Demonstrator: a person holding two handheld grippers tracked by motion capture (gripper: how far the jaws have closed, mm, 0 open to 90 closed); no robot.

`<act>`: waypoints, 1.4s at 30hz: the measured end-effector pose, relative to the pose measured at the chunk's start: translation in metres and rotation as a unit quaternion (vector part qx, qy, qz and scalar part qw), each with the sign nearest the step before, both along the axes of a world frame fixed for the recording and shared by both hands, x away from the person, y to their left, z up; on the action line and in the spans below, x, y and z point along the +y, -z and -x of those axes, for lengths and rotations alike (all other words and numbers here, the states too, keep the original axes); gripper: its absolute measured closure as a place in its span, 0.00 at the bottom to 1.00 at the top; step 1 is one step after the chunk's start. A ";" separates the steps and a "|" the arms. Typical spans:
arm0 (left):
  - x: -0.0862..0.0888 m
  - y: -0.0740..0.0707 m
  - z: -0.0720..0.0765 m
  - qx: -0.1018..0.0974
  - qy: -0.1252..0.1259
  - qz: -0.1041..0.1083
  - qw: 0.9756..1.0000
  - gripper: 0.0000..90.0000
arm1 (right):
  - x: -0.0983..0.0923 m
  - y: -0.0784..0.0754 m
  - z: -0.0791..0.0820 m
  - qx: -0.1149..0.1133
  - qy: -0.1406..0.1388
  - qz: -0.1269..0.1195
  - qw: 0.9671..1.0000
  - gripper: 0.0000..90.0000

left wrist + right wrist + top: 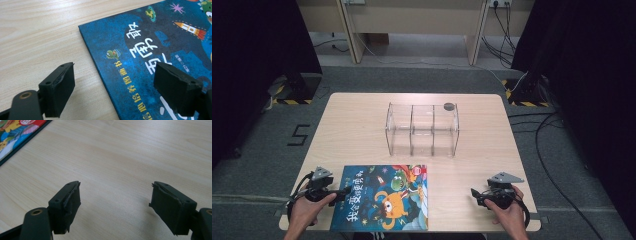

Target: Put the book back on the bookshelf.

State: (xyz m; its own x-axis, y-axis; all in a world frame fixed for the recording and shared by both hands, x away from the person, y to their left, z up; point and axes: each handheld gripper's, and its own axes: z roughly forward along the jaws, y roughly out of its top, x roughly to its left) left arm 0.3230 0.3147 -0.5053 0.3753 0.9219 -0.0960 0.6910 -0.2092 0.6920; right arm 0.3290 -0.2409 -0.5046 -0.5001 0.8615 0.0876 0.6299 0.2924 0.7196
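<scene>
Two grippers sit at the near edge of the table [362,110], and we hold one in each hand. Our left gripper [343,192] stands with its jaws spread wide and empty, straddling the left edge of the picture book [382,197], which lies flat, cover up, at the near edge; in the left gripper view one jaw hangs over bare wood and the other over the blue cover, neither pressing on it. Our right gripper [475,195] is also wide open with nothing between its jaws, well apart from the book on its right. To grip well, we judge we should slide the lower jaw under the cover's edge before closing, keeping the jaws level with the tabletop so the book does not skid away. Farther off stands the clear three-bay organizer [422,130], upright and apparently empty, likely where the book belongs.
</scene>
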 end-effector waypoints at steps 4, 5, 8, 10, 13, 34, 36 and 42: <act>-0.001 0.000 0.000 0.005 0.001 -0.002 1.000 0.19 | 0.000 0.000 0.000 -0.003 0.002 -0.003 1.000 0.27; -0.001 0.000 0.000 0.005 0.001 -0.002 1.000 0.19 | 0.000 0.000 0.000 -0.003 0.002 -0.003 1.000 0.27; -0.002 0.000 0.000 0.011 0.005 0.004 1.000 0.19 | 0.000 -0.001 0.000 -0.003 0.002 -0.005 1.000 0.27; 0.000 0.000 0.001 0.011 -0.001 0.009 1.000 0.20 | 0.000 -0.001 0.000 -0.003 0.001 -0.011 1.000 0.27; 0.000 0.000 0.001 0.020 0.000 0.010 1.000 0.25 | 0.001 -0.001 0.000 -0.001 -0.005 -0.015 1.000 0.27; -0.018 -0.002 0.010 0.057 0.038 0.014 0.998 0.43 | 0.008 0.001 0.000 0.012 -0.038 -0.035 0.999 0.29; -0.026 -0.002 0.011 0.057 0.054 0.014 0.997 0.43 | 0.008 0.001 0.000 0.012 -0.038 -0.036 0.999 0.29; -0.037 -0.003 0.015 0.064 0.079 0.010 0.995 0.44 | 0.008 0.000 0.000 0.011 -0.039 -0.043 0.998 0.29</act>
